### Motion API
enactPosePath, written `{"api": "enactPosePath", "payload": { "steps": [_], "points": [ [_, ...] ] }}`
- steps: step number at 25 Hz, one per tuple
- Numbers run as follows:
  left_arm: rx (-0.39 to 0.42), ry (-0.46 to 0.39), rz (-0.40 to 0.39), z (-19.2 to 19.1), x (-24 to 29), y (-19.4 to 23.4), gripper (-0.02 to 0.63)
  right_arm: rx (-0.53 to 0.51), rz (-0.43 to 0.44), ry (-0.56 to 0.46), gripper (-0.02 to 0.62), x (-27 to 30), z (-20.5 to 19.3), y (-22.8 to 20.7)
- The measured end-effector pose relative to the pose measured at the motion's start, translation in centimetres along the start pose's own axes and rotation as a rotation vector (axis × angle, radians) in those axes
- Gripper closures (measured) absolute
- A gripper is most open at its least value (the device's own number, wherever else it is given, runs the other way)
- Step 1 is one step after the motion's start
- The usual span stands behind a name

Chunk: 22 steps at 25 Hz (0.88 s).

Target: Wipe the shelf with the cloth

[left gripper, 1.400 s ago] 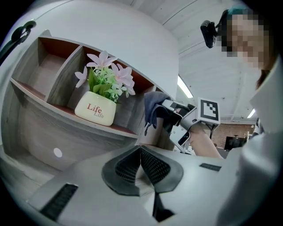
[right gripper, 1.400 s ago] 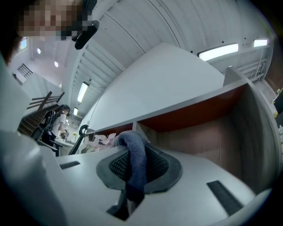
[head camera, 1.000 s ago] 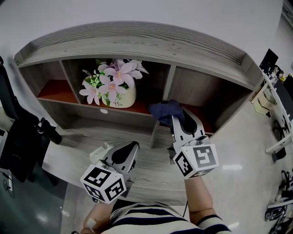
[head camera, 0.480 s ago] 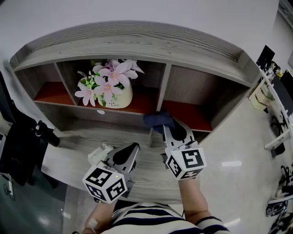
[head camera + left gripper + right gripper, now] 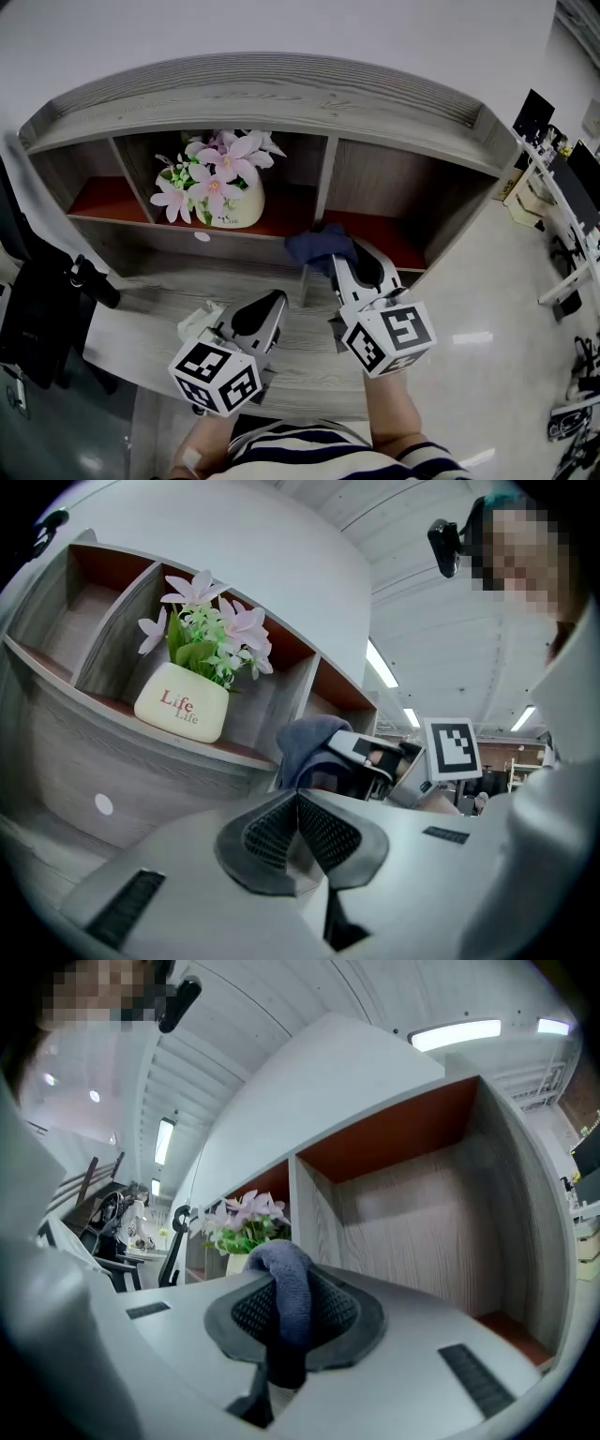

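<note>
The shelf fills most of your head view: a long grey wood unit with a curved top and three open compartments with red-brown floors. Below it runs the grey desk, where both your arms reach in.

In the middle compartment stands a cream flower pot with pink and white blooms. It sits upright on the red-brown floor, left of the upright divider.

Your right tongs point at the foot of that divider. They are clamped on the cloth, and the right gripper view shows the dark blue fabric pinched between the pads and humped over their tips. The bunched cloth lies at the front edge of the shelf floor, where the middle and right compartments meet.

Your left tongs hang over the desk, lower and to the left, well apart from the cloth. Their pads are pressed together with nothing between them.

A crumpled white scrap lies on the desk just beside the left tongs.
</note>
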<state>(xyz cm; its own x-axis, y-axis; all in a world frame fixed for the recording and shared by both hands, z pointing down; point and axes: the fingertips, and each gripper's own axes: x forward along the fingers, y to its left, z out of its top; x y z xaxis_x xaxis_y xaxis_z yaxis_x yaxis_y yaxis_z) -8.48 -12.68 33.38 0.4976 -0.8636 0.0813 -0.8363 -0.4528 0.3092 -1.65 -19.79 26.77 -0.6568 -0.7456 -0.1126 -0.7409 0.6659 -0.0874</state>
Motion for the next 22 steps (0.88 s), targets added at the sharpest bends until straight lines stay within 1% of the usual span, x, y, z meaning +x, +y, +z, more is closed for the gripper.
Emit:
{"api": "enactPosePath", "payload": {
  "steps": [6, 12, 17, 22],
  "points": [
    [0.015, -0.017, -0.008, 0.8, 0.2, -0.6, 0.588, -0.034, 0.046, -0.124, 0.541, -0.9, 5.4, 2.0],
    [0.034, -0.026, -0.020, 1.2, 0.1, -1.3, 0.588, -0.080, 0.057, -0.197, 0.541, -1.7, 8.4, 3.0],
    [0.060, 0.000, -0.012, 0.7, -0.7, -1.1, 0.588, -0.126, 0.027, -0.235, 0.541, -1.9, 10.0, 2.1],
    [0.061, -0.010, 0.001, 1.2, -1.4, -1.0, 0.588, -0.161, 0.019, -0.302, 0.541, -1.3, 12.6, 2.0]
  ]
}}
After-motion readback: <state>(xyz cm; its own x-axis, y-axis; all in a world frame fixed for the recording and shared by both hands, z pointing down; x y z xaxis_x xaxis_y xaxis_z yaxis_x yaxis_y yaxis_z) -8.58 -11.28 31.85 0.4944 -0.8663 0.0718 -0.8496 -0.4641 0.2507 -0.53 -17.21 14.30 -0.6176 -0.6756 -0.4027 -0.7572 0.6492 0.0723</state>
